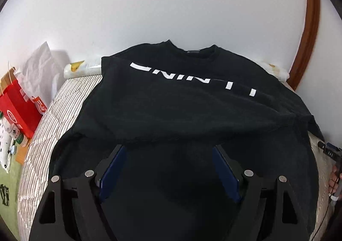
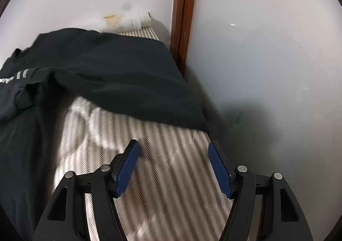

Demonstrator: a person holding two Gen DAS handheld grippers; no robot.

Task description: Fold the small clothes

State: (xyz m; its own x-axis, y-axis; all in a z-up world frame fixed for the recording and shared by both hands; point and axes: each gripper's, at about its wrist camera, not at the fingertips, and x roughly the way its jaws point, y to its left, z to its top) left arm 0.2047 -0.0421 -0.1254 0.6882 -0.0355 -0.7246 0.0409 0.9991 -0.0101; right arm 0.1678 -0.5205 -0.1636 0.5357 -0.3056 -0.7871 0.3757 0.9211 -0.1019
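A black T-shirt (image 1: pixel 181 104) with white letters lies spread on a striped bed cover (image 1: pixel 62 100), collar toward the wall, its left sleeve folded in over the chest. My left gripper (image 1: pixel 168 149) is open above the shirt's lower part and holds nothing. In the right wrist view the shirt's right sleeve (image 2: pixel 132 83) lies spread out toward the bed's right edge. My right gripper (image 2: pixel 173 144) is open and empty above bare striped cover (image 2: pixel 171 177), just short of the sleeve's hem. The right gripper's handle and the hand on it show at the left wrist view's right edge (image 1: pixel 335 168).
A white wall stands behind the bed. A brown wooden door frame (image 2: pixel 183 16) stands at the bed's far right corner. A rolled white cloth (image 2: pixel 130 21) lies along the wall. A red paper bag (image 1: pixel 19 104) and a bottle (image 1: pixel 17 134) stand left of the bed.
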